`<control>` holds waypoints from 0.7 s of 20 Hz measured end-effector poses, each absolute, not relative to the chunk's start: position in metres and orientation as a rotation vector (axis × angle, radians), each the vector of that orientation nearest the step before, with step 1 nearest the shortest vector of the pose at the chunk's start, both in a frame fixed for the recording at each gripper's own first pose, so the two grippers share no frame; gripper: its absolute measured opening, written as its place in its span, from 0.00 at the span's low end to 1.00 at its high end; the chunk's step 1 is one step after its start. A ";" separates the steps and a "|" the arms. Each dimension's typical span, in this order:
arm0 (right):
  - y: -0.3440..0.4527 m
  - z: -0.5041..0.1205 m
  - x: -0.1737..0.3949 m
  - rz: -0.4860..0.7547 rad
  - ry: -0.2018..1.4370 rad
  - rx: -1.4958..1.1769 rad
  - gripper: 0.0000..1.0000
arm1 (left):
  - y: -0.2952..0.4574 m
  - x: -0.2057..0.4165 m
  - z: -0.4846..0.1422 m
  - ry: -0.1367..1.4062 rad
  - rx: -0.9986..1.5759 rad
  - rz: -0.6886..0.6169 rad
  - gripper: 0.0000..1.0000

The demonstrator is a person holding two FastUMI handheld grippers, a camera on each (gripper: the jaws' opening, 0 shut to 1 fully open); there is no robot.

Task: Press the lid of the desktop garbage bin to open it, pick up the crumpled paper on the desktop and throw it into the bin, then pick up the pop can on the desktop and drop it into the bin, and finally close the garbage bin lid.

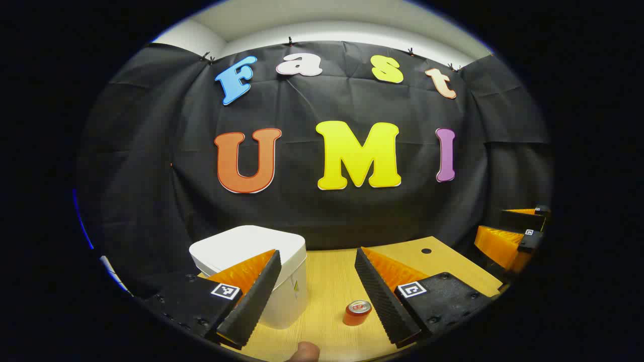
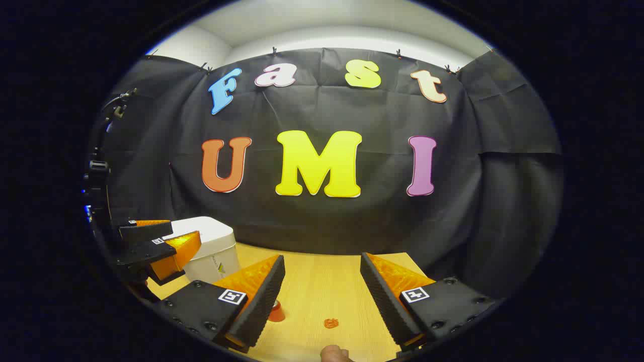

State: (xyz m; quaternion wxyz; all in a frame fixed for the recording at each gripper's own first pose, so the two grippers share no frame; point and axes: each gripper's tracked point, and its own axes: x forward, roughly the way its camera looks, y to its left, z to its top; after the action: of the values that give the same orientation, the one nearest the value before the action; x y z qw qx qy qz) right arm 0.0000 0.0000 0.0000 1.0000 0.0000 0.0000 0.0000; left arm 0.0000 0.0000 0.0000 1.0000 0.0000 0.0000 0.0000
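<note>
The left gripper [image 1: 319,296] is held with its two fingers spread wide and nothing between them, raised over the near part of the pale wooden bench [image 1: 332,281]. Just beyond its left finger stands the white, square-shouldered plastic garbage bin [image 1: 251,246], its flat lid down and closed; the finger crosses in front of the bin's near right corner, though I cannot tell whether it touches. Between the fingers, nearer the right one, the small red-orange pop can [image 1: 357,312] stands upright on the bench, silver top showing.

The right gripper [image 2: 322,296] is likewise spread and empty, further right over the same bench. In the right gripper view the can is a red shape half hidden behind the left finger, and a small orange scrap [image 2: 331,323] lies on the wood between the fingers; it may be the crumpled paper, but it is too small to be sure. The left gripper appears far left there, beside the bin.

As a judgement: the lid is a stiff push-to-open panel, so it wants a firm downward press on its flat top with a fingertip rather than a grasp. The can looks light, thin-walled and smooth, so it could slip or dent; grip it across the middle of its body, squarely, with moderate force. Paper would be soft and nearly weightless, so pinch it through its bulk.
</note>
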 end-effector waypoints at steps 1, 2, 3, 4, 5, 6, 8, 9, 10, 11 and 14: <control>-0.001 -0.003 0.002 0.006 0.006 0.001 0.96 | -0.002 -0.001 -0.001 0.005 -0.003 0.000 0.98; -0.002 -0.003 0.002 0.011 0.009 0.003 0.96 | -0.003 -0.002 0.001 0.001 -0.003 0.000 0.98; -0.004 -0.004 0.003 0.013 0.011 0.003 0.96 | -0.004 -0.002 0.003 -0.006 0.001 0.004 0.98; -0.005 -0.004 0.005 0.015 0.012 0.003 0.96 | -0.004 -0.003 0.003 -0.012 0.001 0.005 0.98; -0.007 -0.003 0.006 0.011 0.011 0.001 0.94 | -0.004 -0.003 0.002 -0.010 0.000 0.008 0.98; -0.009 -0.001 0.007 0.010 0.007 0.004 0.94 | -0.005 -0.003 0.000 -0.007 0.000 0.010 0.98; -0.014 -0.001 0.008 0.004 -0.001 0.014 0.94 | -0.007 -0.004 -0.001 -0.002 -0.001 0.011 0.98; -0.016 -0.003 0.009 0.002 0.002 0.018 0.94 | -0.008 -0.004 -0.002 0.002 0.000 0.013 0.98; -0.018 -0.005 0.010 -0.001 0.010 0.022 0.96 | -0.007 -0.005 -0.002 0.006 0.004 0.017 0.98; -0.018 -0.009 0.010 0.001 0.021 0.025 0.96 | -0.007 -0.005 -0.002 0.007 0.007 0.019 0.98; -0.017 -0.014 0.009 0.013 0.039 0.021 0.96 | -0.007 -0.006 -0.002 0.005 0.010 0.023 0.98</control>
State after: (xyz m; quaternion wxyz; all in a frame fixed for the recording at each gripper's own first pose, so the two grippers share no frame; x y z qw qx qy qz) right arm 0.0094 -0.0168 -0.0139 0.9997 0.0105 0.0196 0.0064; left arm -0.0062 -0.0071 -0.0023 0.9999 0.0050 0.0024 0.0115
